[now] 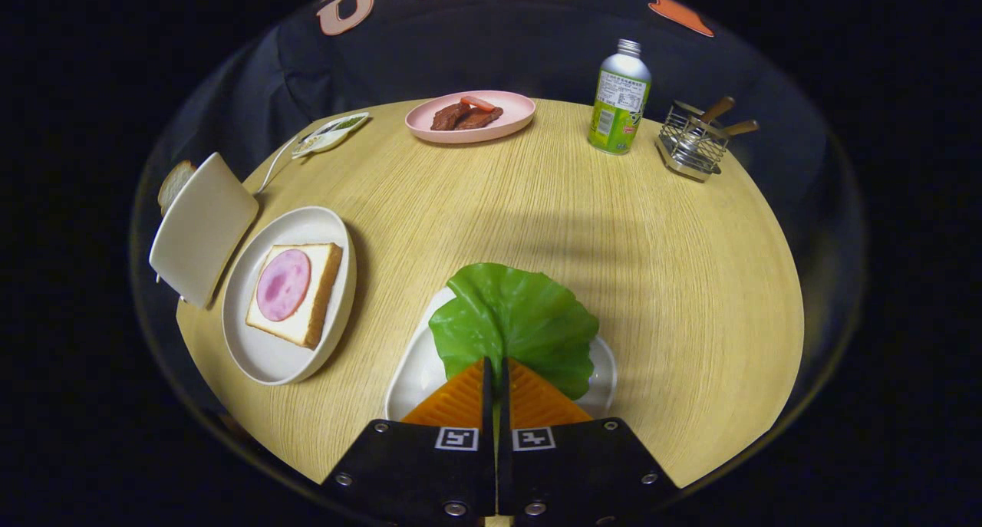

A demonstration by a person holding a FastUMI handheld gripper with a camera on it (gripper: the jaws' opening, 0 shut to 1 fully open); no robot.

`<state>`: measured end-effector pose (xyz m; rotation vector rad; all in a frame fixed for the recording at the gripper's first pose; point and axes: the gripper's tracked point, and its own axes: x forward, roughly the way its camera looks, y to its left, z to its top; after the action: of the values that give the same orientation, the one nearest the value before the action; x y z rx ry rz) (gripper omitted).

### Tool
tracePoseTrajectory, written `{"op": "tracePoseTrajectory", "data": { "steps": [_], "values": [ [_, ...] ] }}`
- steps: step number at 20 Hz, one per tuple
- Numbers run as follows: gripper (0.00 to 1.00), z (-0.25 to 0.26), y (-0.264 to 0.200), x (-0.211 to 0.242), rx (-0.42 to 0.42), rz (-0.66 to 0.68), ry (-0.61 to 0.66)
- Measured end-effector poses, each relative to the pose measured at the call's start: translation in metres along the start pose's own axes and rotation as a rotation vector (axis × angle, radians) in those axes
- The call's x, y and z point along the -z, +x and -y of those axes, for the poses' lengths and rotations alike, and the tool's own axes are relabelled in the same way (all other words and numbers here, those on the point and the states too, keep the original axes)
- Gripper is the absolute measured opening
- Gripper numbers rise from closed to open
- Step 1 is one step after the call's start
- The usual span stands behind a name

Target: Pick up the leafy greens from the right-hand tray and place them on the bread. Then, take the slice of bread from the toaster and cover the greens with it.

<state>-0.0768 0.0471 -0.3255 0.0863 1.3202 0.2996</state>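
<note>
The jaws are nearly together, with the near edge of the leafy greens (512,324) pinched in the thin slit between them; the gripper (495,370) has both fingers pressing on the leaf's stem end. The leaf lies over the small white tray (602,373), most of it spreading beyond the fingertips, and whether it has left the tray at all cannot be told from here.

Taking that tray as the landmark: to its left, close by, sits the white plate (265,358) carrying the bread (295,293) with a round pink slice of ham (284,284) on top. Left of the plate again stands the toaster (201,228), with the second slice of bread (175,183) poking out at its far side. Far beyond the tray, across the tabletop (652,281), are a pink plate (518,116) of meat pieces, a green bottle (618,101) and a wire caddy (690,147).

The leaf looks thin, light and floppy (likely a soft imitation), so it should weigh next to nothing but will droop and swing from a one-edge pinch. The stem end along the central rib seems the stiffest place to hold, and that is where the grip sits. I judge a slow carry leftward, then laying it flat over the ham, is what comes next; a loose pinch could let it slide out.
</note>
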Motion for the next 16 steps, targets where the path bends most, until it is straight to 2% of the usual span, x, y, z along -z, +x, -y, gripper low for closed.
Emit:
{"op": "tracePoseTrajectory", "data": {
  "steps": [7,16],
  "values": [
    [0.02,-0.024,-0.032,-0.038,-0.07,0.137,0.045],
    [0.02,-0.075,-0.056,-0.077,-0.177,0.227,-0.004]
  ]
}}
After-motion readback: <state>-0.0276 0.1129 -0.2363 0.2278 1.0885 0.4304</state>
